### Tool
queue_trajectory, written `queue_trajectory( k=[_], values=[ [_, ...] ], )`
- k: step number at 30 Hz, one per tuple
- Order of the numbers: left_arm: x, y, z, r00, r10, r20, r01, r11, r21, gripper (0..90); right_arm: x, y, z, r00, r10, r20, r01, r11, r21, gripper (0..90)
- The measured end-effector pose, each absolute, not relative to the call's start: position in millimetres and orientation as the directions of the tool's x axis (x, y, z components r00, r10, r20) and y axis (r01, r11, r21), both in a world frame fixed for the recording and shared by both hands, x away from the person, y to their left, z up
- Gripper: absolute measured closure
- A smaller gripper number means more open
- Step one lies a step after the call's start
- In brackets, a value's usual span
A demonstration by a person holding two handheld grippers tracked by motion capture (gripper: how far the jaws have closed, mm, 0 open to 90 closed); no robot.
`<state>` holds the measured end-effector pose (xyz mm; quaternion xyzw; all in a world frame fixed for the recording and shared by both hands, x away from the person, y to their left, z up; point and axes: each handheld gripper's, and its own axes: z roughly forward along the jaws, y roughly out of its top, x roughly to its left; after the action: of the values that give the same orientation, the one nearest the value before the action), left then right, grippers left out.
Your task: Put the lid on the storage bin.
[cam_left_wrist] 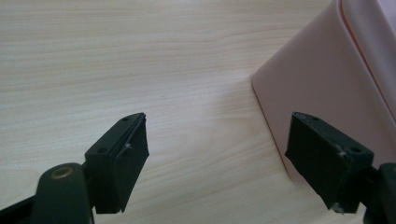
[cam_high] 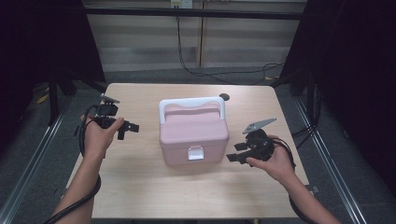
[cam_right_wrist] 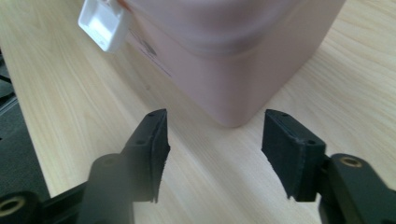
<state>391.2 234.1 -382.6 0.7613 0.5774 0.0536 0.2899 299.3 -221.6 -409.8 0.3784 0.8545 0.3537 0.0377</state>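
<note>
A pink lidded box (cam_high: 194, 133) with a white carry handle (cam_high: 191, 103) folded toward the back and a white front latch (cam_high: 195, 153) stands at the middle of the wooden table. My left gripper (cam_high: 130, 128) hovers to the box's left, open and holding nothing. In the left gripper view its jaws (cam_left_wrist: 217, 154) stand wide over bare wood, with the box's side wall (cam_left_wrist: 327, 79) at the right. My right gripper (cam_high: 236, 151) is near the box's front right corner, open. In the right gripper view its jaws (cam_right_wrist: 215, 149) point at that corner (cam_right_wrist: 233, 60), apart from it, with the latch (cam_right_wrist: 103, 23) at the upper left.
The light wooden table (cam_high: 140, 186) has bare surface on both sides of the box and in front of it. A small dark round spot (cam_high: 224, 97) sits behind the box. Metal rails (cam_high: 35, 154) run along both table sides, and cables (cam_high: 224, 73) lie on the floor beyond.
</note>
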Motion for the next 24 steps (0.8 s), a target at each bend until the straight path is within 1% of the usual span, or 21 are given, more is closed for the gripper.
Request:
queue_trajectory(
  k=[6,9,14,24],
  values=[
    [385.3,237.6,-392.3,0.332,0.906,-0.261,0.85,-0.167,0.5,17.9,296.3,-227.0,-415.7,-0.719,0.669,0.186,0.604,0.471,0.643,34.3],
    [382.8,241.6,-396.6,0.339,0.907,-0.251,0.846,-0.177,0.503,17.9,294.0,-228.2,-418.4,-0.72,0.668,0.189,0.603,0.468,0.645,31.7],
    [378.4,248.2,-403.6,0.337,0.902,-0.269,0.85,-0.169,0.499,17.9,290.8,-231.0,-422.3,-0.723,0.664,0.189,0.596,0.463,0.656,29.1],
    [369.2,263.4,-420.4,0.319,0.907,-0.277,0.855,-0.149,0.497,17.9,284.8,-239.6,-435.1,-0.715,0.675,0.184,0.607,0.468,0.642,27.7]
  ],
)
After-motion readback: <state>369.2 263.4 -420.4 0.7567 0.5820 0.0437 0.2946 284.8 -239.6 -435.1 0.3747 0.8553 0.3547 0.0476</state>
